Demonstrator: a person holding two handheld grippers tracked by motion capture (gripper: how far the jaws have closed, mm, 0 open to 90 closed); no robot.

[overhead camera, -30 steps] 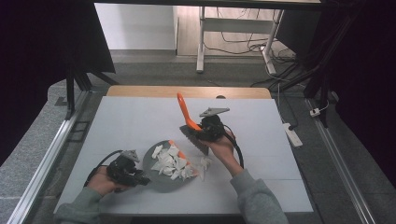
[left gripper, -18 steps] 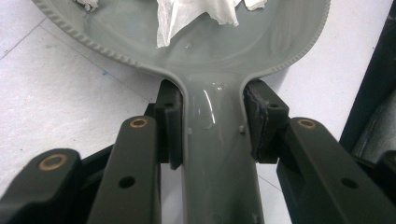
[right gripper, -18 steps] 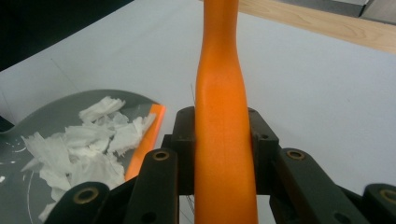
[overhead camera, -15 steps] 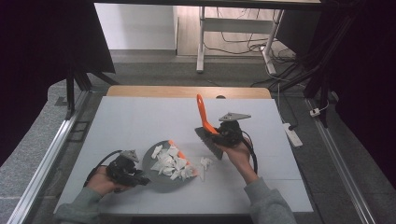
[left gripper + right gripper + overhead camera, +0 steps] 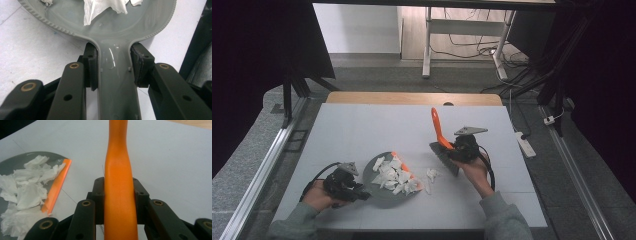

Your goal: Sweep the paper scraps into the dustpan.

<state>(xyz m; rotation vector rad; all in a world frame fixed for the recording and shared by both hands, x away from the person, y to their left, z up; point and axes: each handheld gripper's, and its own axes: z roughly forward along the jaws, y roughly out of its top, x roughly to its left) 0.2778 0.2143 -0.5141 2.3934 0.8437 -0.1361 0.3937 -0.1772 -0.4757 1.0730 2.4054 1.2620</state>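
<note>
Beyond my hand-held grippers the white worktop (image 5: 362,130) runs out to a bare wooden strip (image 5: 412,98) along its far edge. Further ahead of them, on the grey floor (image 5: 377,75), stand the white legs of another table (image 5: 428,45), with loose cables (image 5: 467,35) trailing under it. Out to the side of my right hand-held gripper, off the worktop's edge, a white power strip (image 5: 525,144) lies on the floor. Metal rails (image 5: 267,165) run along the floor on both sides, and black curtains (image 5: 257,60) hang beyond them.
</note>
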